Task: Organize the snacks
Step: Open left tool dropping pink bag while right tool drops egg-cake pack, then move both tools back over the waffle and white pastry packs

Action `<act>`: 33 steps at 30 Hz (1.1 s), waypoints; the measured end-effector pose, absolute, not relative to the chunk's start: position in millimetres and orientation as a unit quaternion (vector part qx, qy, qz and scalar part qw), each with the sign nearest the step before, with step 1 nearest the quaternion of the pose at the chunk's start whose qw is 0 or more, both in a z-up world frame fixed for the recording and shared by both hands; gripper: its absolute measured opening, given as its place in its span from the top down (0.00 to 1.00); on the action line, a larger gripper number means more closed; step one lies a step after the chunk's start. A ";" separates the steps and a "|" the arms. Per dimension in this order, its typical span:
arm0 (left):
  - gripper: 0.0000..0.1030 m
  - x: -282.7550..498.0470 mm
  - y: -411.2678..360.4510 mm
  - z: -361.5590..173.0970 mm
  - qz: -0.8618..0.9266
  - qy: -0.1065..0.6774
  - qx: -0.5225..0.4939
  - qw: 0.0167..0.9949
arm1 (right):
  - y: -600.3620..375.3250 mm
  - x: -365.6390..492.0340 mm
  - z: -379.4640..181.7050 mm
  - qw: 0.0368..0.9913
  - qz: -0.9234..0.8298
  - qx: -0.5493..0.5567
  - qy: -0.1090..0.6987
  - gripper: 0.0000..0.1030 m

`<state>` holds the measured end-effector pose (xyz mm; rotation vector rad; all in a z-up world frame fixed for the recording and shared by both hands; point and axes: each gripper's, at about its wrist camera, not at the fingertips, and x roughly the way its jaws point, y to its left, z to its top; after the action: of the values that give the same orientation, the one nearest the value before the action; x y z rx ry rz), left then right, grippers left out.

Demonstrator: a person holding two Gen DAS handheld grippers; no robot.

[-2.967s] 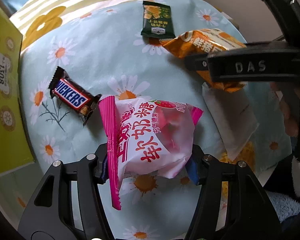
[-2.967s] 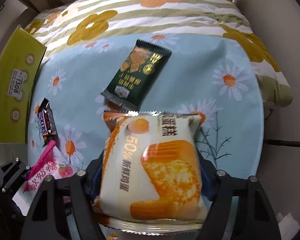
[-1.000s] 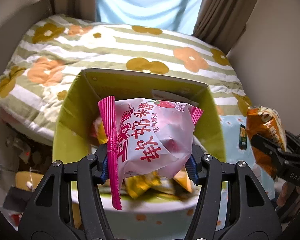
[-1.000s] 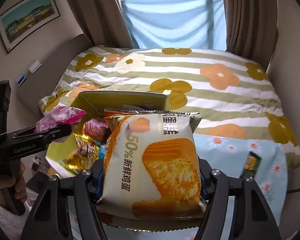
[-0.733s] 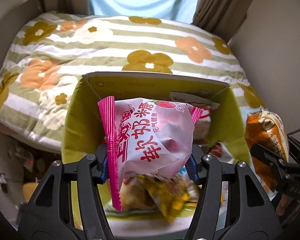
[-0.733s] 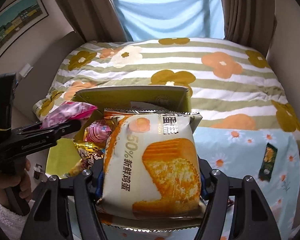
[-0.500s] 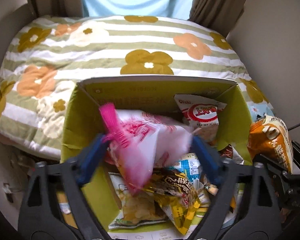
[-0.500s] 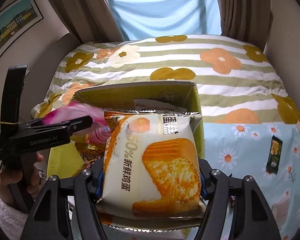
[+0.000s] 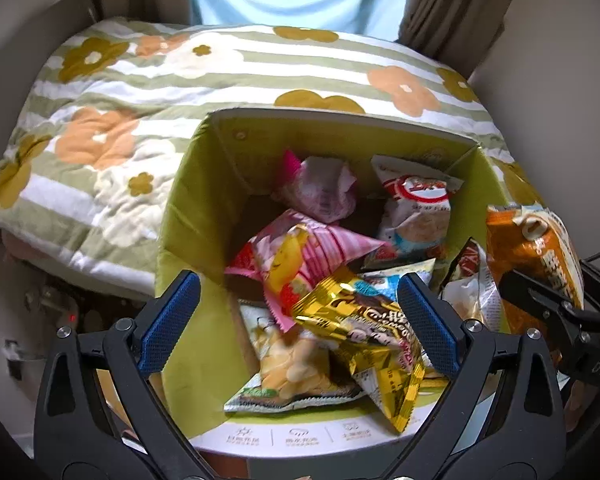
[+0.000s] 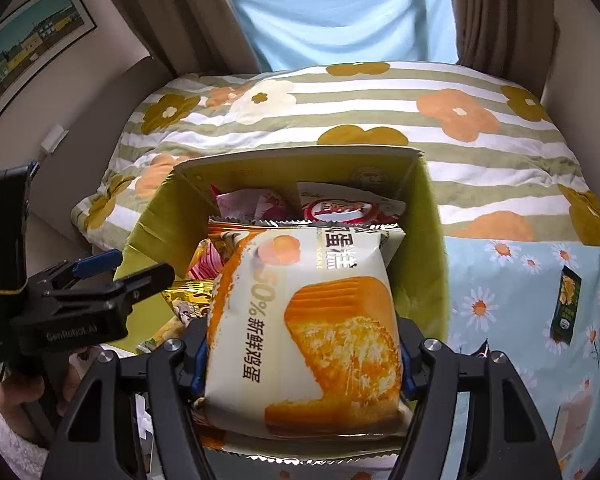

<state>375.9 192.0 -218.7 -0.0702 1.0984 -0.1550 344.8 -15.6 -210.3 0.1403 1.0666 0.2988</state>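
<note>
Hovering above the green box (image 9: pixel 187 216), the left gripper (image 9: pixel 297 322) has its jaws spread, empty. The right gripper (image 10: pixel 300 354) clamps the egg-cake packet (image 10: pixel 304 320) over the box; a blurred pink packet (image 9: pixel 320 190), probably candy, lies inside.

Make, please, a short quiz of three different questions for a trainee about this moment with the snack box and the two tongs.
1. True or false: the left tongs are open and hold nothing.
2. What do the right tongs grip? A) gold packet B) egg cake packet C) green cracker packet
3. Fill in: the pink candy bag lies inside the ______ box.

Key:
1. True.
2. B.
3. Yellow-green cardboard; the bag is near its far wall.
</note>
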 end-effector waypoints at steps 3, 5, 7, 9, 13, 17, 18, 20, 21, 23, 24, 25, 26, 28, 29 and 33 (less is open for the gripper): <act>0.04 368.6 195.8 -221.0 -0.072 0.525 -0.042 0.847 | -10.4 347.3 -214.3 0.845 0.141 0.055 0.513 0.30; 0.04 366.0 200.4 -218.5 -0.072 0.522 -0.050 0.849 | -6.4 345.2 -212.5 0.850 0.151 0.047 0.503 0.12; 0.04 363.6 203.0 -217.1 -0.070 0.520 -0.052 0.849 | -5.4 342.1 -207.8 0.861 0.153 0.042 0.484 0.02; 0.04 360.1 205.7 -216.8 -0.066 0.520 -0.052 0.850 | -8.3 339.2 -202.8 0.872 0.147 0.037 0.465 0.02; 0.04 356.1 210.5 -218.8 -0.061 0.521 -0.053 0.850 | -17.9 336.0 -202.4 0.874 0.137 0.040 0.465 0.02; 0.04 352.9 212.0 -223.7 -0.061 0.527 -0.059 0.846 | -22.5 331.9 -202.5 0.872 0.136 0.049 0.468 0.02; 0.04 351.7 211.5 -224.3 -0.062 0.527 -0.060 0.845 | -22.4 330.9 -202.3 0.872 0.136 0.050 0.468 0.02; 0.04 349.8 210.6 -225.2 -0.065 0.527 -0.058 0.845 | -21.6 329.2 -202.4 0.871 0.135 0.049 0.469 0.02; 0.04 348.8 210.3 -225.4 -0.068 0.526 -0.058 0.845 | -21.5 328.1 -202.5 0.870 0.135 0.048 0.471 0.02; 0.04 346.8 209.2 -226.3 -0.072 0.525 -0.059 0.846 | -21.9 324.9 -202.9 0.868 0.133 0.049 0.476 0.02; 0.04 346.0 208.8 -226.8 -0.074 0.524 -0.061 0.846 | -22.8 323.1 -202.6 0.868 0.133 0.052 0.476 0.02; 0.04 345.5 208.0 -227.7 -0.078 0.523 -0.063 0.846 | -23.8 321.9 -202.3 0.869 0.132 0.054 0.475 0.02; 0.04 345.0 206.8 -228.1 -0.080 0.523 -0.064 0.846 | -24.9 319.5 -201.8 0.870 0.130 0.054 0.473 0.02; 0.04 344.7 203.5 -229.0 -0.088 0.522 -0.065 0.846 | -27.5 316.0 -199.4 0.873 0.122 0.054 0.469 0.02; 0.04 344.6 201.0 -229.3 -0.092 0.521 -0.065 0.846 | -29.6 313.6 -197.8 0.875 0.117 0.054 0.467 0.02; 0.04 343.5 187.9 -228.2 -0.110 0.521 -0.054 0.845 | -39.8 304.1 -191.9 0.881 0.097 0.056 0.460 0.02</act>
<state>343.5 187.9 -228.2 -0.1139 1.0995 -0.2316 304.1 -39.8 -191.9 0.1171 0.9577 0.2012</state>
